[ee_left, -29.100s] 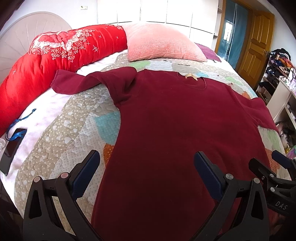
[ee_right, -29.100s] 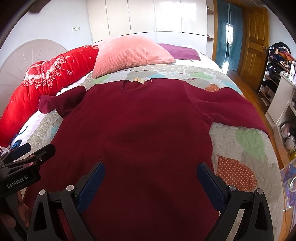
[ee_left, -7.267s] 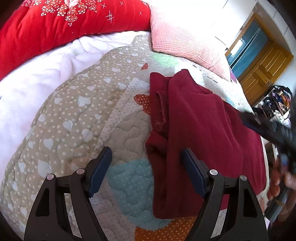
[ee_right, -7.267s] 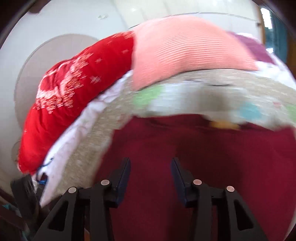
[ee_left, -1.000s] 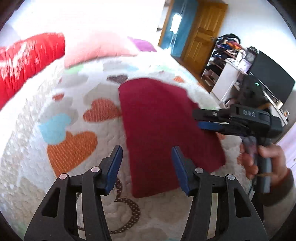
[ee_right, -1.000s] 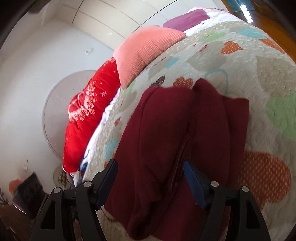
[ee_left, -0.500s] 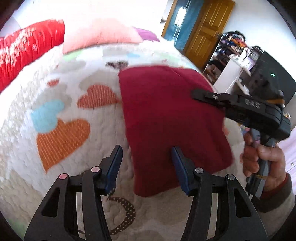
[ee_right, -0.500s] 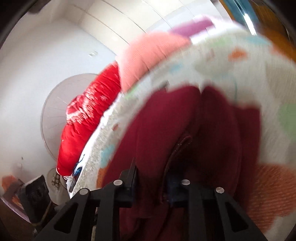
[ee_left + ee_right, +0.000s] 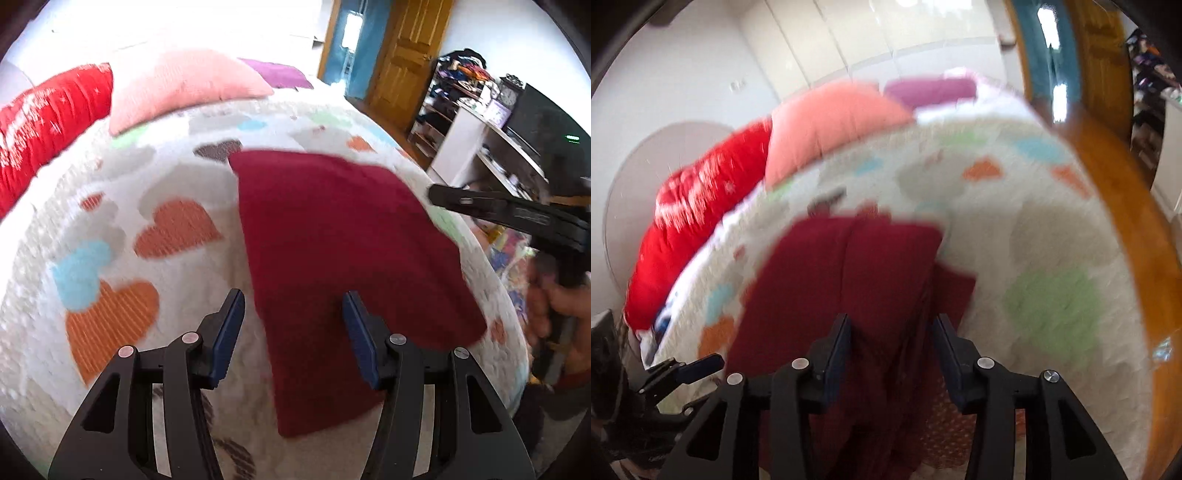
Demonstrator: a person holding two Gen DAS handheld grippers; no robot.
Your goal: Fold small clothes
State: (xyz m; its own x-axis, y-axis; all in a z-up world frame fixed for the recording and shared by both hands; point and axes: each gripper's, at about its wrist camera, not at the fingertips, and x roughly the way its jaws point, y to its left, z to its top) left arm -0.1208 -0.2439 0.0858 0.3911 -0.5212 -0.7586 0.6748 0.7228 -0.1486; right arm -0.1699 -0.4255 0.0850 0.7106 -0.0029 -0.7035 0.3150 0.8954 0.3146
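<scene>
A dark red sweater (image 9: 343, 243) lies folded into a rough rectangle on the heart-patterned quilt (image 9: 147, 229). My left gripper (image 9: 293, 332) is open and empty, hovering over the sweater's near left edge. In the right wrist view the sweater (image 9: 849, 273) shows layered folds, blurred by motion. My right gripper (image 9: 892, 350) is open just above its near edge, with a fold of cloth lying between the jaws; whether it touches is unclear. The right gripper also shows in the left wrist view (image 9: 517, 218), held beside the sweater's right side.
A red bolster (image 9: 48, 122) and a pink pillow (image 9: 184, 81) lie at the head of the bed. A wooden door (image 9: 406, 62), shelves and a dark screen (image 9: 546, 122) stand to the right. The bed's edge (image 9: 1123, 295) drops to a wooden floor.
My right gripper was nearly shut on a sweater fold half a second ago and has opened and pulled back. My left gripper stays open and has shifted slightly over the folded sweater.
</scene>
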